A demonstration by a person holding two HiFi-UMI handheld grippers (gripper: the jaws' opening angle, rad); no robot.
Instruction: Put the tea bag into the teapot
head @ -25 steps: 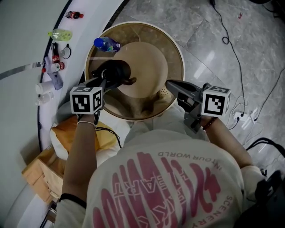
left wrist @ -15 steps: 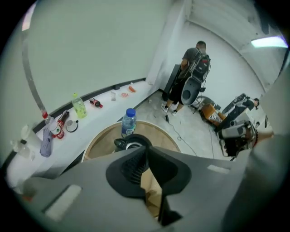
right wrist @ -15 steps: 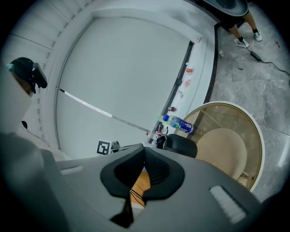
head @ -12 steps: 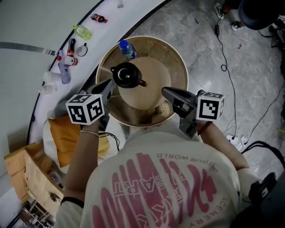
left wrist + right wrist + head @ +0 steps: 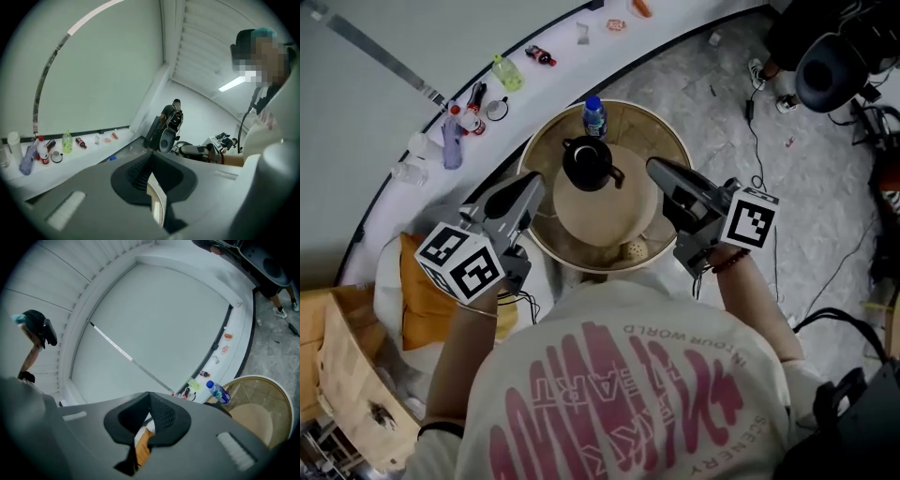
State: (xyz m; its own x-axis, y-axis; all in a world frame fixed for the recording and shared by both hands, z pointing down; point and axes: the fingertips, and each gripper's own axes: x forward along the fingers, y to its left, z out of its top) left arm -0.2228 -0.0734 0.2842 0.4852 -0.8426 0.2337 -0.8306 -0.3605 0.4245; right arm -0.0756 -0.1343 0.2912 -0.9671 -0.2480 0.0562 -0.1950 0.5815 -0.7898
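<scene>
The black teapot (image 5: 589, 162) stands on the far part of the round tan tabletop (image 5: 605, 206), its spout to the right. A small pale round item (image 5: 635, 249), perhaps the tea bag, lies on the table's near rim. My left gripper (image 5: 534, 180) hovers over the table's left edge, a little left of the teapot and apart from it; its jaws are shut with nothing between them (image 5: 151, 155). At the teapot's right, also clear of it, my right gripper (image 5: 654, 166) is raised with its jaws together and nothing in them (image 5: 149, 394).
A blue-capped bottle (image 5: 594, 116) stands just behind the teapot. Several bottles and small items (image 5: 464, 122) line the curved white ledge. An orange cushion (image 5: 417, 291) lies at the left, and cables (image 5: 750, 103) and a person's shoes are on the marble floor.
The left gripper has drawn back from the teapot toward the table's left edge and its jaws have closed. The head view has swung, so the table sits further right. The right gripper barely moved.
</scene>
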